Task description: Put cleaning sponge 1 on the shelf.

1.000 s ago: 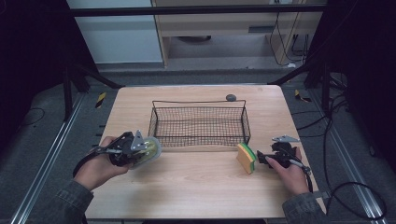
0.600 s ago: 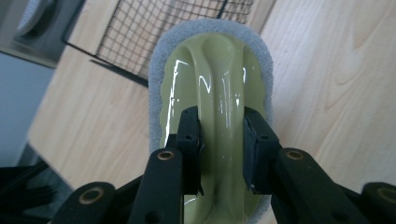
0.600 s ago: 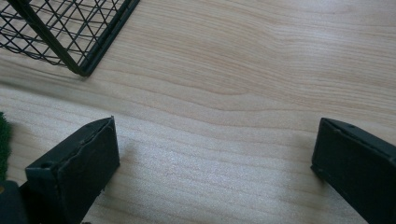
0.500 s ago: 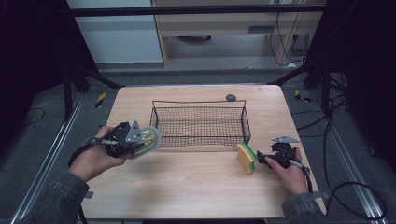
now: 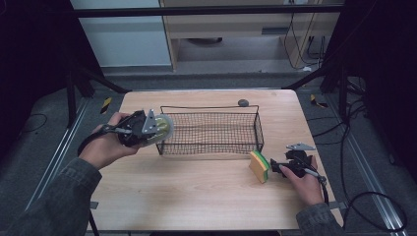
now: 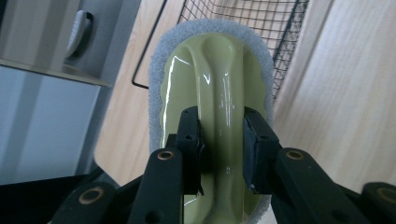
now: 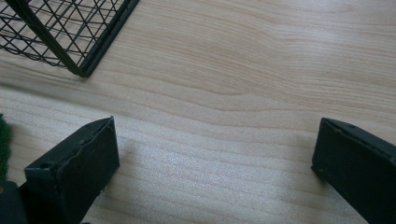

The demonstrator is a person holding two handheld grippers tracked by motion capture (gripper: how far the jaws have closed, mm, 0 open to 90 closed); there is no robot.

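Note:
A pale green scrubber with a grey-white pad rim hangs above the table at the left end of the black wire basket. My left gripper is shut on its raised middle ridge. In the left gripper view the scrubber stands between the two black jaws of that gripper, with the basket behind it. A yellow and green sponge stands on the table right of the basket's near right corner. My right gripper rests just right of it, open, with bare wood between the jaws.
The wooden table has free room in front of the basket. A small dark round object lies behind the basket near the far edge. In the right gripper view, a basket corner and a green sponge edge lie to the left.
My left hand has lifted the scrubber off the table and carried it up toward the basket's left end. The right hand and the sponge have stayed put.

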